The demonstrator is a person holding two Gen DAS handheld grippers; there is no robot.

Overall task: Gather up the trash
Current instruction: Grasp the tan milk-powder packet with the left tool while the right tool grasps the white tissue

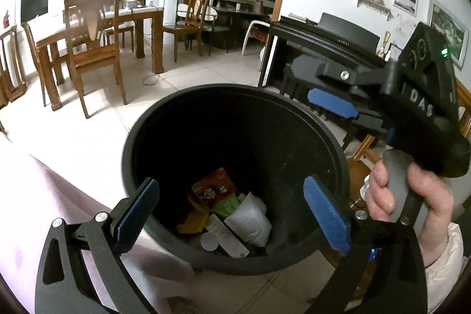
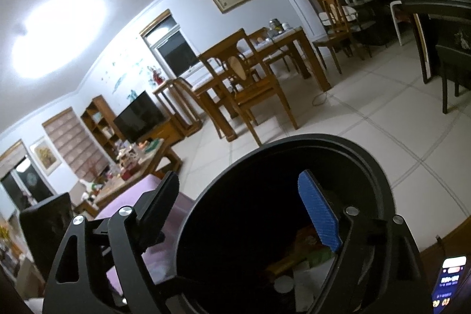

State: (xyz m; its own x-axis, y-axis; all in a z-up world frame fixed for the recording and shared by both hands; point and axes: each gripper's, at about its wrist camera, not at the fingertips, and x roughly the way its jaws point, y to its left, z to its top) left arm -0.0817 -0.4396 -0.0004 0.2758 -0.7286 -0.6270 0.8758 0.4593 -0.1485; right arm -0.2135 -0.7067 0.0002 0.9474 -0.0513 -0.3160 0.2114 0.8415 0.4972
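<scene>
A round black trash bin point(image 1: 164, 125) stands on the floor beside a pink cushion. Inside lie a red packet point(image 1: 213, 187), a white crumpled wrapper point(image 1: 251, 221), a yellow wrapper point(image 1: 194, 221) and a small white tube point(image 1: 223, 234). My left gripper point(image 1: 232, 217) is open and empty, its blue pads straddling the bin's near rim. My right gripper point(image 1: 329, 102) shows at the right of the left wrist view, held by a hand above the bin's far right rim. In the right wrist view the right gripper point(image 2: 241, 214) is open and empty over the bin point(image 2: 379, 167).
A pink cushion point(image 1: 38, 202) lies left of the bin. A wooden dining table point(image 1: 97, 28) with chairs stands farther back on the tiled floor. A black piano point(image 1: 332, 40) stands at the right. A cluttered coffee table point(image 2: 132, 164) and a TV point(image 2: 138, 115) stand at the left.
</scene>
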